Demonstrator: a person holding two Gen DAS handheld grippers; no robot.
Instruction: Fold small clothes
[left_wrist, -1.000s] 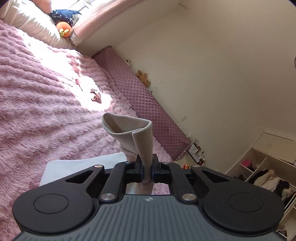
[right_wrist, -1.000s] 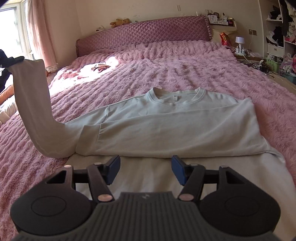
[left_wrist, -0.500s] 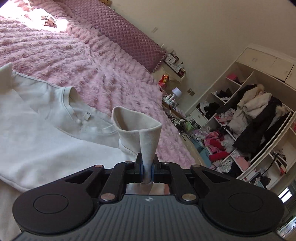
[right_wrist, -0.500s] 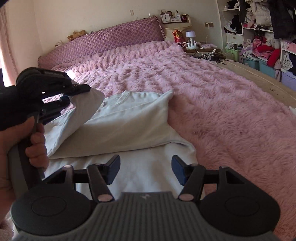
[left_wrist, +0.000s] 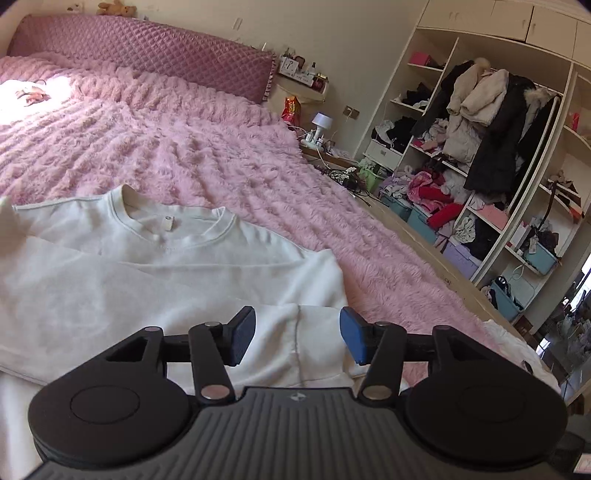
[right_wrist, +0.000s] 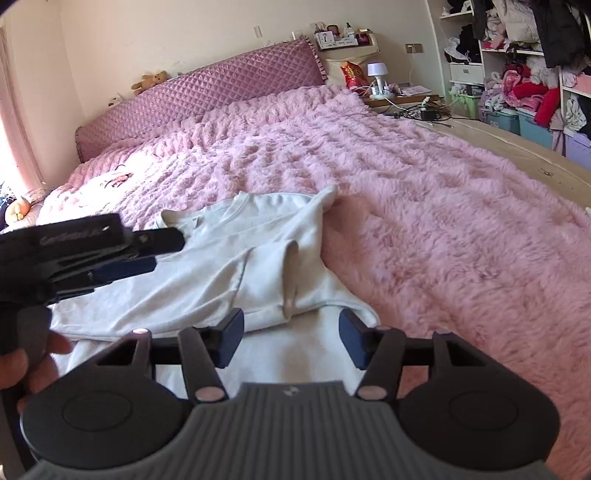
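A white sweatshirt (left_wrist: 147, 280) lies flat on the pink fluffy bedspread (left_wrist: 192, 158), neck toward the headboard. One sleeve (right_wrist: 290, 280) is folded across the body, its cuff near the lower right hem. My left gripper (left_wrist: 297, 338) hovers just over that cuff (left_wrist: 314, 332); its jaws are opening and nothing is pinched between them. In the right wrist view the left gripper (right_wrist: 166, 251) comes in from the left, a hand on its grip. My right gripper (right_wrist: 291, 338) sits low over the sweatshirt's (right_wrist: 258, 251) near hem. Its jaws are closing slightly, with only cloth lying beneath them.
A quilted purple headboard (right_wrist: 207, 96) runs along the far side. A bedside table with a lamp (right_wrist: 376, 72) stands at the back right. Open wardrobe shelves (left_wrist: 480, 129) crammed with clothes and storage bins (right_wrist: 517, 118) line the right. The bed's right edge (right_wrist: 517, 155) is bare mattress.
The left gripper carried the sleeve rightward across the sweatshirt, lowered and let go; its jaws now stand apart. The right gripper swung right along the near hem.
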